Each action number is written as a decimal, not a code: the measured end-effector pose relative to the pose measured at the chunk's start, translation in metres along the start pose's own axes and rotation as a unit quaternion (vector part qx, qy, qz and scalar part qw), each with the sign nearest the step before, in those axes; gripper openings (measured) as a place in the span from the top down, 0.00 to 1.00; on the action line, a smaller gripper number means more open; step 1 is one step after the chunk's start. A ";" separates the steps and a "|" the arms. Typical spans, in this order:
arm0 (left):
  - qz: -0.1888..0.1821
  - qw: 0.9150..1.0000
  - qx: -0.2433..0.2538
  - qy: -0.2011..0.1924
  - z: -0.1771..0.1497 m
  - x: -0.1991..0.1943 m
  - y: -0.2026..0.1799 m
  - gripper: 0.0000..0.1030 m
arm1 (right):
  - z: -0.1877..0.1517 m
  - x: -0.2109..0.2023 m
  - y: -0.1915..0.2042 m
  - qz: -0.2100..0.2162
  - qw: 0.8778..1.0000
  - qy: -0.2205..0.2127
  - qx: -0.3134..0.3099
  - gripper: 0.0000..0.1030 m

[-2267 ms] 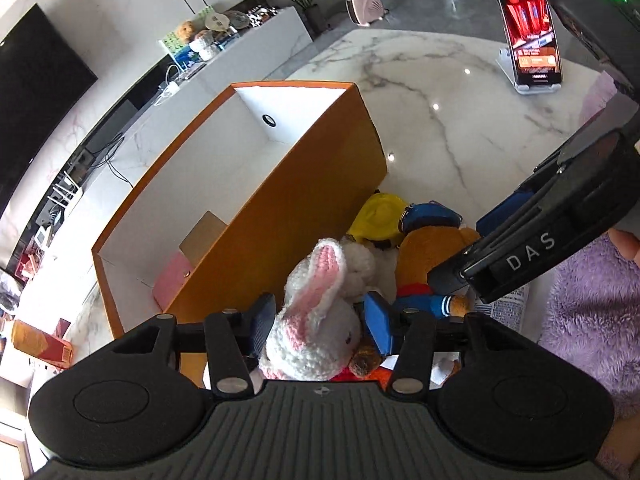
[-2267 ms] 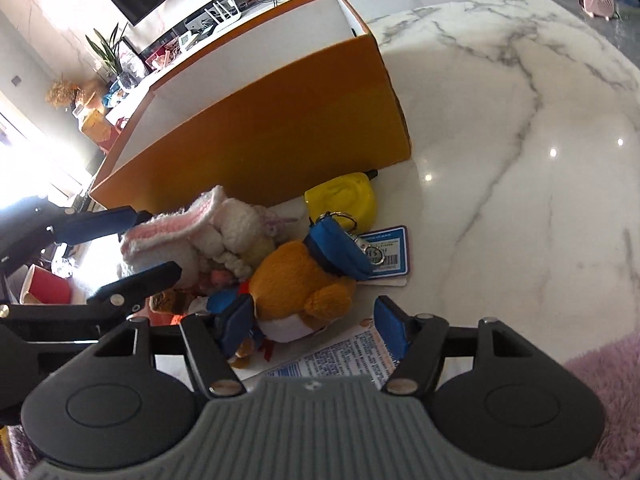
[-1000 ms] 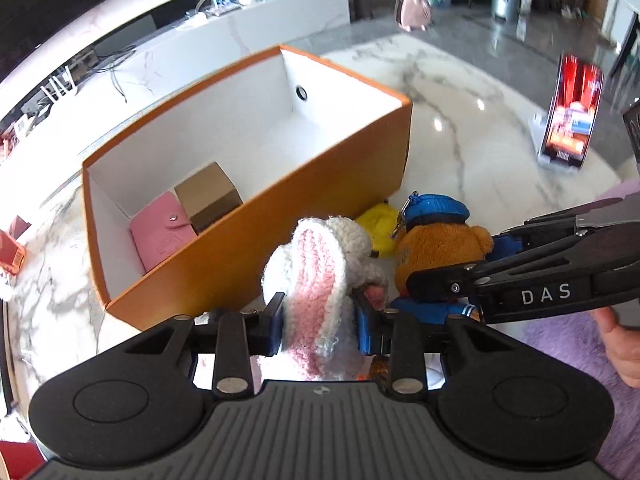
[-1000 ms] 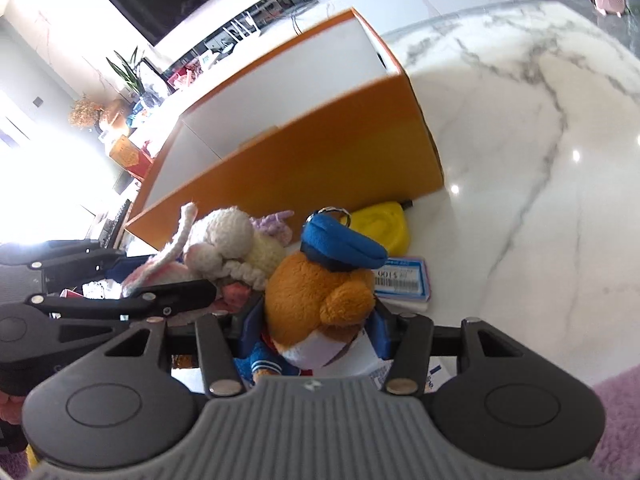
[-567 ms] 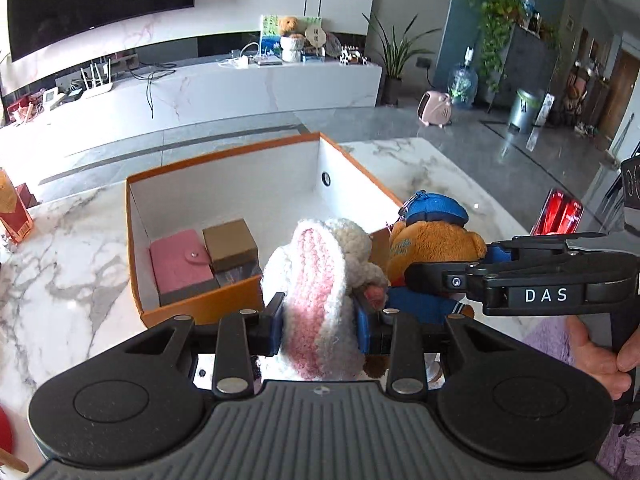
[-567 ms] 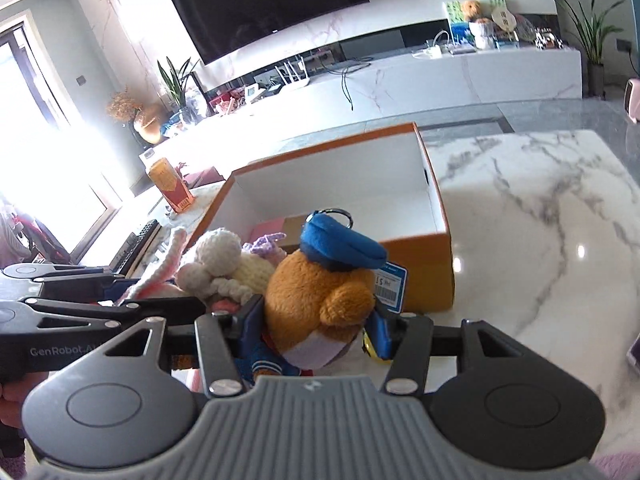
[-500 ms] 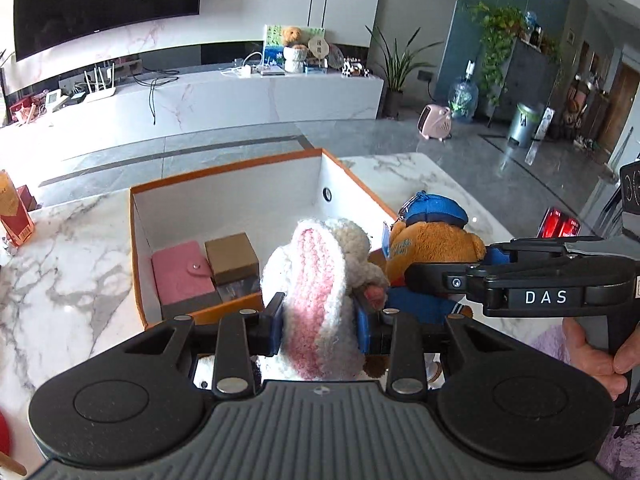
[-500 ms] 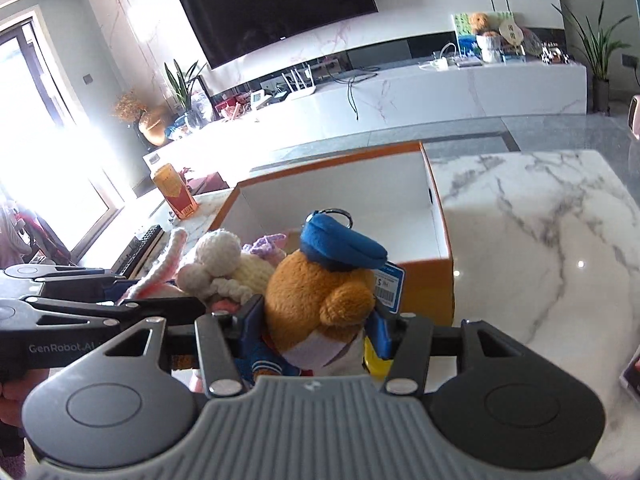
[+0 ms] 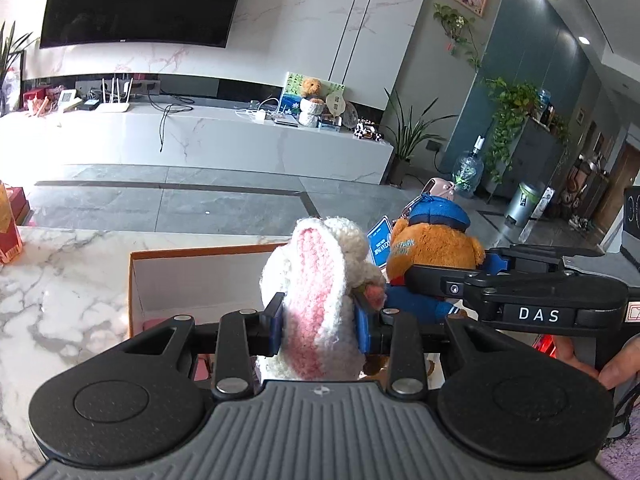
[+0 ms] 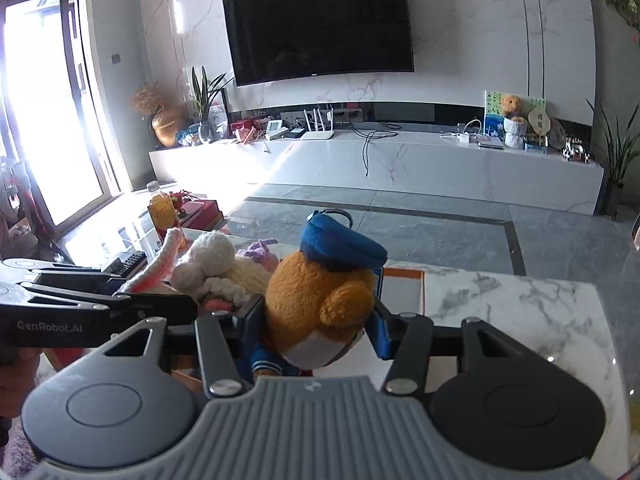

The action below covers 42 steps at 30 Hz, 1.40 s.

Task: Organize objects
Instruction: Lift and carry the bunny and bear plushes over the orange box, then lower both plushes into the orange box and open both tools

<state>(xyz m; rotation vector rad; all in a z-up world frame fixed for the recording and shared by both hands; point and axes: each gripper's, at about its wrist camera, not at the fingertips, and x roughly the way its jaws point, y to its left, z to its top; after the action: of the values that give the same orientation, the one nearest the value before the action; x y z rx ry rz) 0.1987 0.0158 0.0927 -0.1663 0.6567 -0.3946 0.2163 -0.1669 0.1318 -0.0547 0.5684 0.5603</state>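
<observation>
Left hand-held gripper (image 9: 318, 322) clamped on crochet bunny (image 9: 320, 292); right hand-held gripper (image 10: 316, 330) clamped on orange plush bear (image 10: 320, 300); both raised level above orange box (image 9: 200, 276)

1. Between my left gripper's blue-padded black fingers (image 9: 279, 325) sits a crocheted bunny toy of cream-white yarn (image 9: 320, 292), its long ear lined in pink.
2. Between my right gripper's blue-padded fingers (image 10: 379, 334) is an orange-brown plush bear in a blue cap (image 10: 320, 292), with a white belly and navy clothing striped in white.
3. Ahead of my left fingers, the cardboard box (image 9: 200, 276) is orange on its rim and white inside.
4. The tabletop beyond my fingers (image 9: 60, 272) is white marble with grey veins.
</observation>
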 end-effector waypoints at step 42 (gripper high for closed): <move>-0.029 0.953 -0.221 0.205 -0.048 0.137 0.078 0.58 | -0.034 0.220 0.001 -0.024 0.862 0.408 -0.299 0.40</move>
<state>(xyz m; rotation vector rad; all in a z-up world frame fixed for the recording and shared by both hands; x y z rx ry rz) 0.2914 0.0302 -0.0427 -0.5413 1.1504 -0.3359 0.3529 -0.0658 -0.0120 -0.9342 1.1942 0.6408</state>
